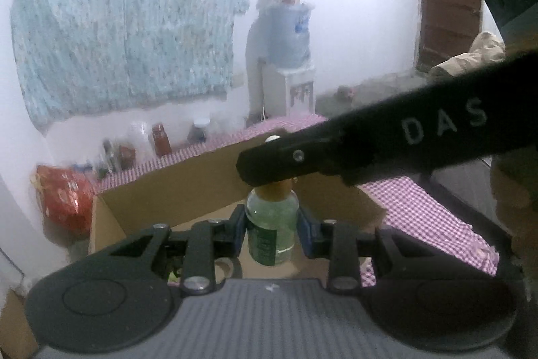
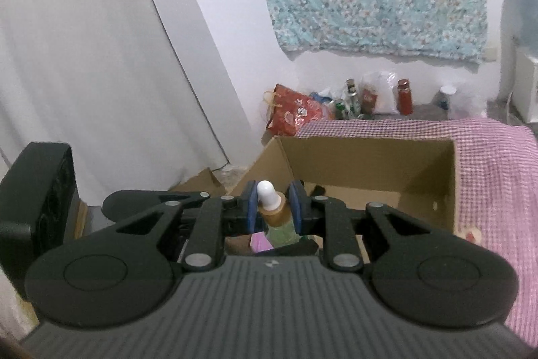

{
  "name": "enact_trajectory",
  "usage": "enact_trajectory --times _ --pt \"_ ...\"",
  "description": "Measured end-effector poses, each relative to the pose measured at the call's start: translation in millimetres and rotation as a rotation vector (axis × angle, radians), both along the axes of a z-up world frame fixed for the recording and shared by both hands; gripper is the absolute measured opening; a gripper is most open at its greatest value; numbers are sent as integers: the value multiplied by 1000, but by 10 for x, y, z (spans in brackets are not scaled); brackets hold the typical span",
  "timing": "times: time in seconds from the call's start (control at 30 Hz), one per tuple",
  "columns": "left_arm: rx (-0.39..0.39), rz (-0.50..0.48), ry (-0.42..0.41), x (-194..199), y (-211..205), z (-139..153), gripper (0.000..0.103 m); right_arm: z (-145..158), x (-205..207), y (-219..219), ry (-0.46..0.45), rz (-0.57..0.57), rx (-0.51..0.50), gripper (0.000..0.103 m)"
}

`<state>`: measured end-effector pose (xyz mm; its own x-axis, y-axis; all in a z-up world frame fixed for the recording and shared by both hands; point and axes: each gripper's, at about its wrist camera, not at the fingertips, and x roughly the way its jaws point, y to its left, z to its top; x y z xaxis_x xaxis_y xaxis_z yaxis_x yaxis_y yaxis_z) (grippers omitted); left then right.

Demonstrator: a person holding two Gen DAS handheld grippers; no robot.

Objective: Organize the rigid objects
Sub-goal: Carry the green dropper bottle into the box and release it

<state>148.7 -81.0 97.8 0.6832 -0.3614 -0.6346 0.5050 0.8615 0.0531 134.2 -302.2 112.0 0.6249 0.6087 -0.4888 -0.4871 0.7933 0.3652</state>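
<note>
Dropper bottle [image 1: 271, 226], clear glass, green label, amber collar, white rubber bulb, hangs over open cardboard box [image 1: 175, 190]. Left gripper [image 1: 271, 231] fingers clamp its body; right gripper [image 2: 273, 207] fingers pinch the collar.

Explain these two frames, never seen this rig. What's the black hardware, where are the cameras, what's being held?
No robot arm here: a person carries a hand-held two-finger gripper in each hand, and each has a fisheye camera looking forward along its fingers. The black and grey hardware at the bottom of each picture is that gripper's own body.

The left wrist view shows the left gripper closed on the body of a small glass dropper bottle with a green label. The black arm crossing it from the right is the right gripper.

The right wrist view shows the right gripper shut on the same bottle's neck, its white dropper bulb poking up.

Beyond lies an open cardboard box on a pink checked cloth.
</note>
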Motion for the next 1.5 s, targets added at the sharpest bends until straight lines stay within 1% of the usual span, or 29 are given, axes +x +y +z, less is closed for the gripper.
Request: enact_trajectory --times 0.1,0.17,0.27,0.37,0.5,0.67,0.87,0.97,1.07,1.1,1.13,1.2,1.27,1.33,1.5 --pt "14 22 81 399 -1 -29 33 -27 442 77 76 6 25 19" --pt "44 44 128 650 -41 -99 33 -86 710 139 124 10 35 19" --pt "65 83 219 1034 -53 -257 33 -240 1130 261 204 13 38 19" --pt "78 119 286 1393 -28 -402 33 -434 1495 374 281 9 44 19" --pt "107 157 340 1700 1 -596 33 -697 1862 461 342 3 34 19" --pt "118 200 389 1957 42 -789 33 -963 2124 538 379 -3 33 19" --pt "117 223 406 2047 46 -915 33 -1163 2271 617 390 4 29 19" --pt "113 215 392 2035 41 -907 34 -1265 2275 599 411 7 19 20" --pt "118 201 363 1982 6 -849 40 -1313 2264 595 418 14 39 22" --pt "119 195 359 1966 -3 -826 44 -1307 2260 594 417 13 41 22" --pt "119 193 354 1949 -10 -804 50 -1296 2256 588 416 14 48 22" --pt "116 189 331 1891 -34 -727 60 -1241 2242 560 416 9 64 23" --pt "109 182 301 1809 -53 -633 64 -1142 2193 518 398 -2 75 26" --pt "101 179 283 1717 -71 -523 72 -1016 2109 444 374 -15 96 28" --pt "48 169 229 1411 -8 -193 81 -656 1755 152 319 -44 177 32"
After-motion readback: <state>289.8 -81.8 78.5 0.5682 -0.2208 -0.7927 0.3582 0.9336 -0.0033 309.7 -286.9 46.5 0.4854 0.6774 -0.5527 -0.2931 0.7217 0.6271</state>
